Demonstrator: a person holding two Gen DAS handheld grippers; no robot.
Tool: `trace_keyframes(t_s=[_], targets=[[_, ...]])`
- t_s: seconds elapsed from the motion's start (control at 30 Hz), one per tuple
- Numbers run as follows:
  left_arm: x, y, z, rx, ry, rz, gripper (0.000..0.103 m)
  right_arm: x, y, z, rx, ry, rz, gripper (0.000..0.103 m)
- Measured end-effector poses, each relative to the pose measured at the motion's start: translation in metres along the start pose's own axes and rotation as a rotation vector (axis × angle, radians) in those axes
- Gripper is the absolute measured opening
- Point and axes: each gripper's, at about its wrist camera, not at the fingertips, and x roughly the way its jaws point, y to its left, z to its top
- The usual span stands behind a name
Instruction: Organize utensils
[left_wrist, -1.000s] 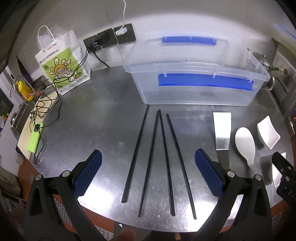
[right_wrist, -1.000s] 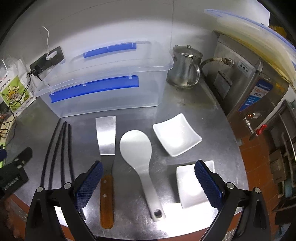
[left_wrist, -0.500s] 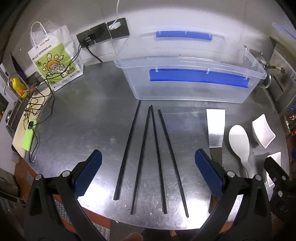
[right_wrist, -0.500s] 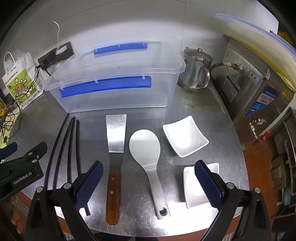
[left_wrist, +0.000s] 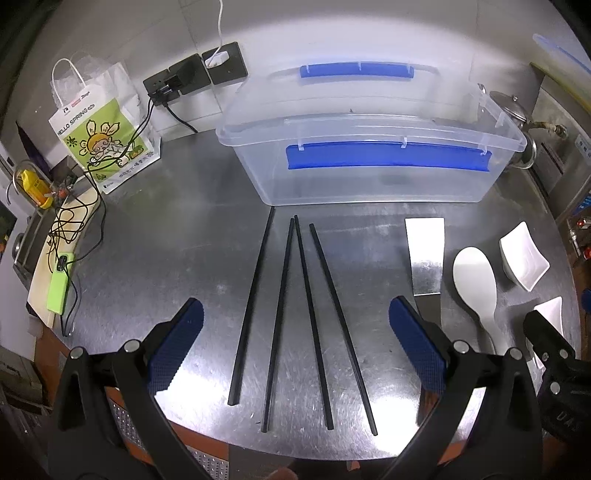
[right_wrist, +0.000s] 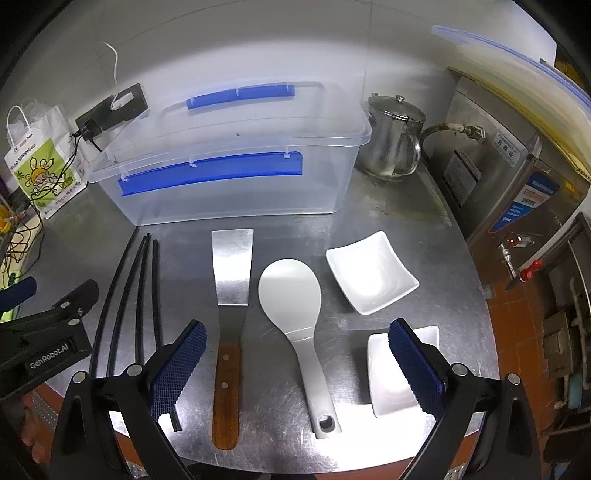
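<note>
Above chopsticks, left gripper agape.

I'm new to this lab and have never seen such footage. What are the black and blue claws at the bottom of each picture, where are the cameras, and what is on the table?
The claws are two-finger grippers, one in each of a person's hands; there is no robot arm. Each carries a wide-angle camera looking forward along its fingers, so each picture shows its own gripper at the bottom. The left gripper and the right gripper are both open and hold nothing.

On the metal table lie four black chopsticks, a metal spatula with a wooden handle, a white rice paddle and two small white square dishes, one partly behind a right finger. Behind them stands a clear plastic bin with blue handles, which looks empty. A steel kettle stands to its right, and a paper bag to its left.
</note>
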Motion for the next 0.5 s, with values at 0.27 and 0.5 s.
trace_keyframes(t_s=[0.27, 0.5], targets=[[0.0003, 0.0009, 0.0021, 0.008, 0.001, -0.005, 0.097, 0.0003, 0.0019, 0.0013, -0.002, -0.001, -0.01, 0.098], [0.0036, -0.0011, 0.0034, 0.017, 0.009, -0.01, 0.097, 0.0011, 0.0007, 0.003, 0.003, 0.0, -0.015, 0.098]])
